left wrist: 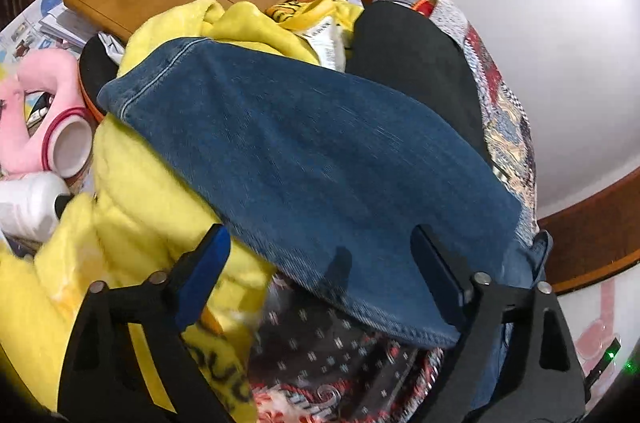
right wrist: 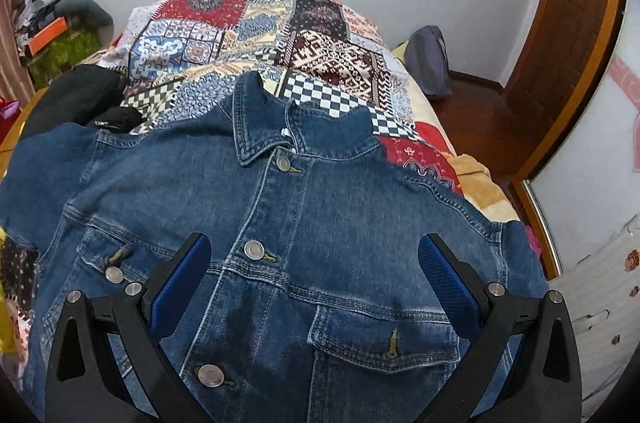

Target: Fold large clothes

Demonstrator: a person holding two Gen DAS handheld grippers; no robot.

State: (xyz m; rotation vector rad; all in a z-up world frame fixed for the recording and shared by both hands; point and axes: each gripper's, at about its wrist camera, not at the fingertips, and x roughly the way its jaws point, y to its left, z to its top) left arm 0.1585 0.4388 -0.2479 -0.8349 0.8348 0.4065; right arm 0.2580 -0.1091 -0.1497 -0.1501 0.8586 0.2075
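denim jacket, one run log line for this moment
denim jacket: flat, front up, buttoned | left hand-held gripper: open over sleeve | right hand-held gripper: open over chest

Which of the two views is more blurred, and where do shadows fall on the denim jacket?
Left wrist view: motion blur smears the yellow garment; the finger shadows fall on the denim sleeve. Right wrist view: sharp stitching on the denim jacket, soft dark shadow beneath the open jaws; the fisheye bends the door frame.
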